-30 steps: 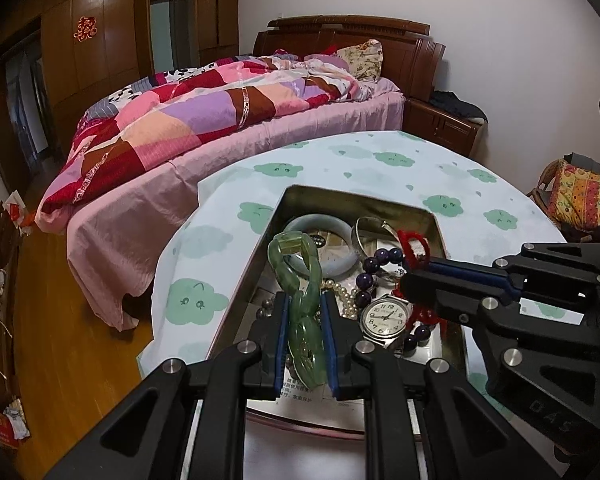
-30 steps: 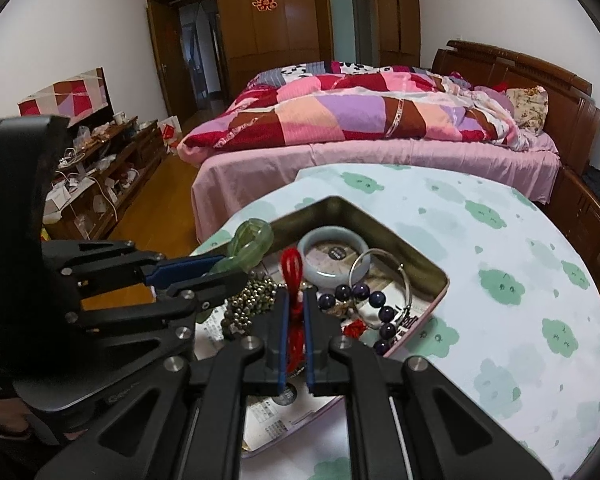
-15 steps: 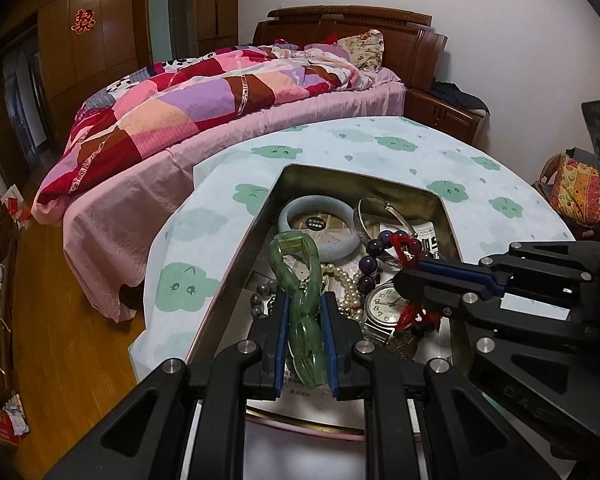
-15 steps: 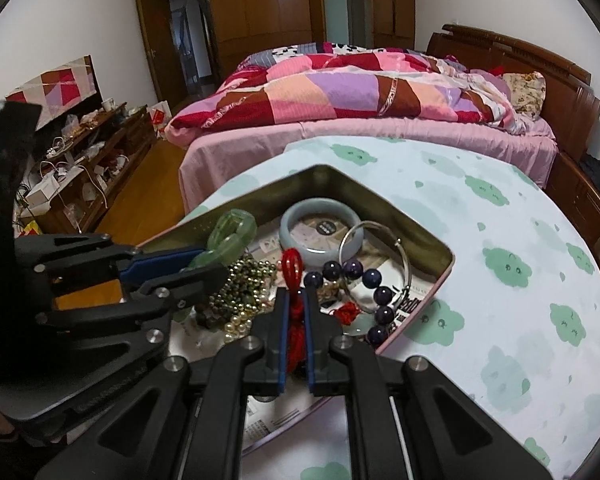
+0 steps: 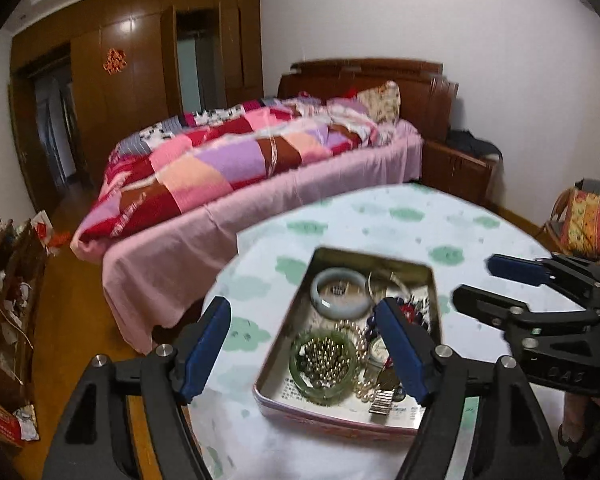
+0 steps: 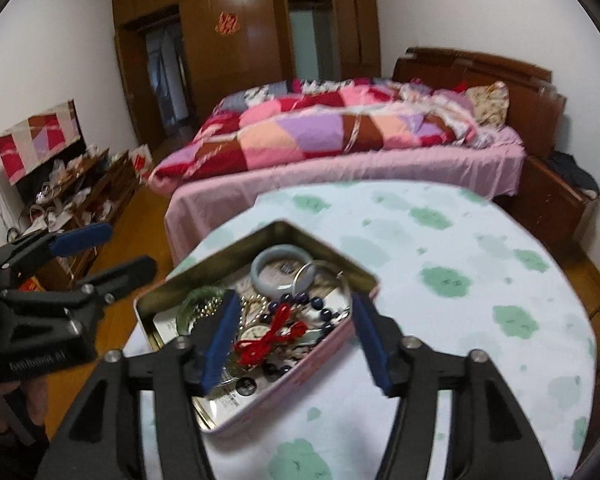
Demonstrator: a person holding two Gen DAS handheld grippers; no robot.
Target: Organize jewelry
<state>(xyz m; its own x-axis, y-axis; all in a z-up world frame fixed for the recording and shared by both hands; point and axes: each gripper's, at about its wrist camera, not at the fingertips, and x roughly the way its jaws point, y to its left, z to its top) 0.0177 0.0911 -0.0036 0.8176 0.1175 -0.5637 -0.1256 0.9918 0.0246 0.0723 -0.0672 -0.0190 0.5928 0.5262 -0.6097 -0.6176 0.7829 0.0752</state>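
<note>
Both the left gripper (image 5: 306, 346) and right gripper (image 6: 294, 338), jaws just opened wide and empty, hang over the tin (image 5: 380, 426), the green bangle (image 5: 324, 366) and red cord (image 6: 266, 340) apparently dropped inside, so next comes picking another piece

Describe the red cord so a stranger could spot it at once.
Find the round table with the cloud-print cloth, then the open tin on it. The red cord lies tangled on top of the jewelry at the near end, the only bright red, stringy piece among beads and bangles.

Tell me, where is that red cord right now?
In the right wrist view the red cord lies loose inside the tin box, near its front, draped over the watch and dark beads.
</note>
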